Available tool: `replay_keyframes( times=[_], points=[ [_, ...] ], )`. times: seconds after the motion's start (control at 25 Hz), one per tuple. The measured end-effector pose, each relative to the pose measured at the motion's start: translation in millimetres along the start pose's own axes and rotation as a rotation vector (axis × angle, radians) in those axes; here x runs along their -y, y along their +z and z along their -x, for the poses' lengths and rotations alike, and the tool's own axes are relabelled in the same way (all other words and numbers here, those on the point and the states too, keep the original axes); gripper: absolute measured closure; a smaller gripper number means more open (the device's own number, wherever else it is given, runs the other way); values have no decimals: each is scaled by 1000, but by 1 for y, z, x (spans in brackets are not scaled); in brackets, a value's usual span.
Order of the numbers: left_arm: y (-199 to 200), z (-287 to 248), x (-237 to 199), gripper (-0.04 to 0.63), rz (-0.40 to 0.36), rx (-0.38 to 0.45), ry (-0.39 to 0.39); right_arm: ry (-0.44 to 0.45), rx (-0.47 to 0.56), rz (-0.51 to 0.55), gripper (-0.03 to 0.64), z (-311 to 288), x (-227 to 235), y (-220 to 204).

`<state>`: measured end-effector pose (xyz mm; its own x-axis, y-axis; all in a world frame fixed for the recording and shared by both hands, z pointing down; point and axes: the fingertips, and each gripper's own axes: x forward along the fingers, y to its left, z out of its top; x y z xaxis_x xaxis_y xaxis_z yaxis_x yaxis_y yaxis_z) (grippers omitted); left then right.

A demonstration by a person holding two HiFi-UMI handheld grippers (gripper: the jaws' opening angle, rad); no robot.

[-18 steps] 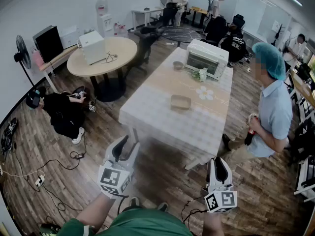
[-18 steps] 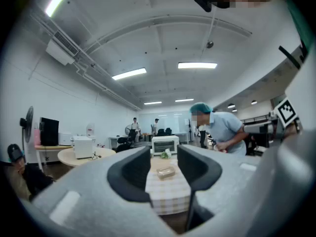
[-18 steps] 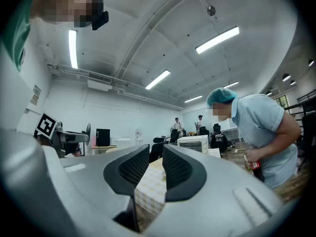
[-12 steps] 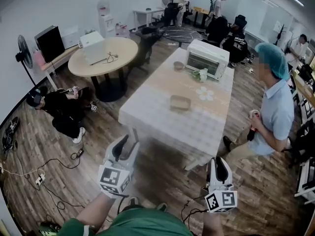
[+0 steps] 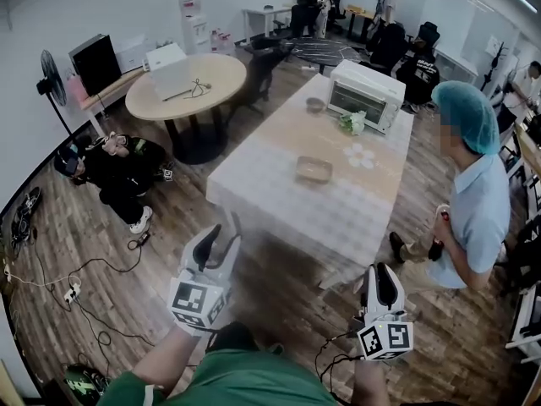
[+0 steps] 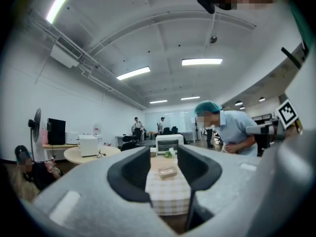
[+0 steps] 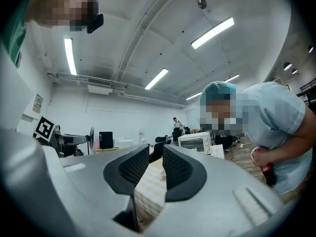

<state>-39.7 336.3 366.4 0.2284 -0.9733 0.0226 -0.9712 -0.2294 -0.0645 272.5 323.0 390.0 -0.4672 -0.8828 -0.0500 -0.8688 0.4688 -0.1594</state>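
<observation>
Head view: left gripper [image 5: 218, 242] and right gripper [image 5: 382, 282] held short of checked table [image 5: 279, 194]; plastic container [image 5: 314, 169] mid-table, well apart from both.
Left gripper view: jaws released, apart, empty; container seen far beyond the gap.
Right gripper view: jaws narrowly parted, gripping nothing.

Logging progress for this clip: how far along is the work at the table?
Done: nothing visible; the shallow brown tray lies untouched on the checked-cloth table, the white toaster oven shut. In hand: nothing; the left gripper and right gripper are open, empty, short of the table. Left: probably everything, beginning with reaching the tray.
</observation>
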Motion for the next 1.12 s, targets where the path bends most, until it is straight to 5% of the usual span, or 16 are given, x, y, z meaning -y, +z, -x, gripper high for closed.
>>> replay_keyframes(
  times=[0.36, 1.12],
  points=[
    [-20, -68, -30, 426, 33, -18, -34, -50, -44, -14, 532, -56, 21, -17],
    [-51, -240, -221, 426, 119, -17, -131, -259, -133, 19, 532, -258, 4, -30]
  ],
)
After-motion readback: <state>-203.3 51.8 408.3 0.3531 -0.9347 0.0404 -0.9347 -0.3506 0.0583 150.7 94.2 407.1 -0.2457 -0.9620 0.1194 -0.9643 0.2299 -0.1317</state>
